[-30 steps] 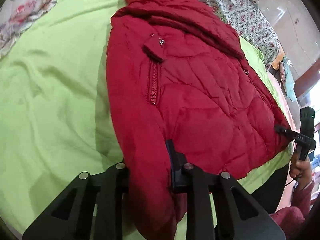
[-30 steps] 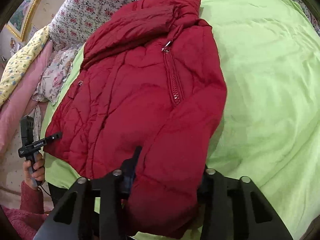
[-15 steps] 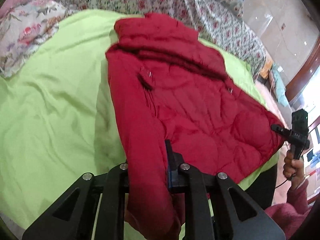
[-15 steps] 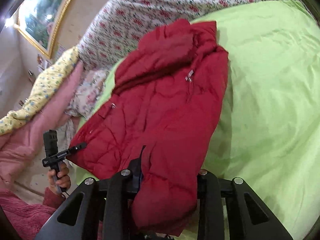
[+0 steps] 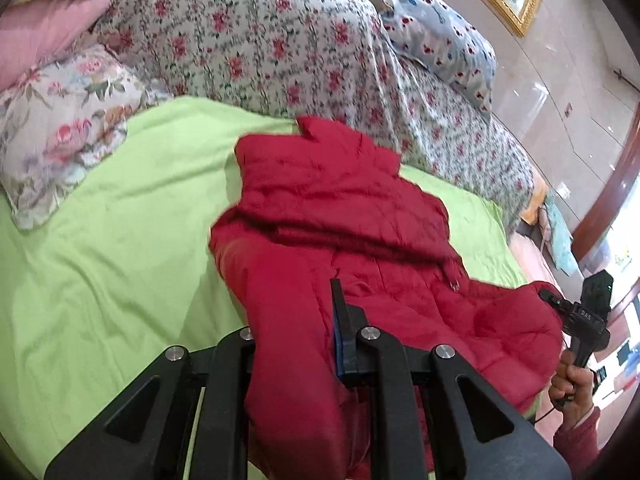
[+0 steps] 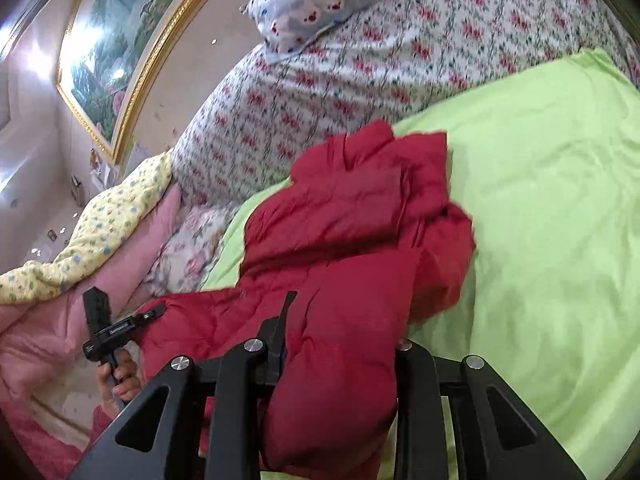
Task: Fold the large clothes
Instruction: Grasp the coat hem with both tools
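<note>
A red quilted jacket [image 5: 344, 216] lies on the green sheet [image 5: 100, 264], collar toward the pillows. My left gripper [image 5: 296, 320] is shut on one bottom corner of it; padded fabric bulges over the jaws and hides one finger. My right gripper [image 6: 340, 328] is shut on the other bottom corner, again with fabric draped over the jaws. Both corners hang lifted above the sheet. In the left wrist view the right gripper [image 5: 576, 316] shows at the jacket's far edge, held by a hand. The left gripper [image 6: 116, 328] appears likewise in the right wrist view.
A floral quilt [image 5: 260, 40] is piled behind the jacket, with a floral pillow [image 5: 60, 136] at the left and a blue patterned pillow [image 5: 440, 36] above it. Pink bedding [image 6: 44, 344] lies beside the bed. A gold-framed painting [image 6: 116, 52] hangs on the wall.
Both grippers have risen with the jacket's bottom edge, which has come off the sheet. The views have tilted up toward the quilt and pillows, and the jacket's body bunches toward the collar.
</note>
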`<state>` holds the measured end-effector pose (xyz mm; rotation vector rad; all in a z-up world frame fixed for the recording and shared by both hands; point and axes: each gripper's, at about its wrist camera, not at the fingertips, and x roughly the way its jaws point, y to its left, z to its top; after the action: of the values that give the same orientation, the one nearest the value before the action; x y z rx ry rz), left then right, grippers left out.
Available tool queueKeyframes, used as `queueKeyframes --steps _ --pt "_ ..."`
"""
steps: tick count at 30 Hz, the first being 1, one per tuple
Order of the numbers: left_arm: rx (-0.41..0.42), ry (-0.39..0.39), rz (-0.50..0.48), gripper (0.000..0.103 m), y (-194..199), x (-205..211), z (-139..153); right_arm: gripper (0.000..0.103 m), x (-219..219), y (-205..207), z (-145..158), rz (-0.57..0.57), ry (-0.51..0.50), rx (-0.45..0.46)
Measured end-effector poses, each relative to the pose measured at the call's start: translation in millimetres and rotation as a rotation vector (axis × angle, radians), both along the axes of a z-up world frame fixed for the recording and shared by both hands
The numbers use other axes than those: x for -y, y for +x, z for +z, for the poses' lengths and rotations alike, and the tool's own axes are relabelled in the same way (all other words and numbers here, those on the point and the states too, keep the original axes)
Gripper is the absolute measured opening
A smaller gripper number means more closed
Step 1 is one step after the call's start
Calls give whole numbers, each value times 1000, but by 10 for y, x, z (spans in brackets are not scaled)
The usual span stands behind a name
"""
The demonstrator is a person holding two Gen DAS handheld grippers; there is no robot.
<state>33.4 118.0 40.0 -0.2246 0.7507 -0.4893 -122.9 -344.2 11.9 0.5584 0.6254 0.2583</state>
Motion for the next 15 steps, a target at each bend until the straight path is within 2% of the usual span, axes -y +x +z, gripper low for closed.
queueKeyframes --steps 6,10,15 --pt "48 43 55 15 215 176 64 27 13 373 63 -72 -94 3" --pt "60 79 70 16 395 328 74 27 72 642 16 -104 -90 -15" --pt "56 75 83 16 662 413 134 27 141 930 -7 -127 -82 -21"
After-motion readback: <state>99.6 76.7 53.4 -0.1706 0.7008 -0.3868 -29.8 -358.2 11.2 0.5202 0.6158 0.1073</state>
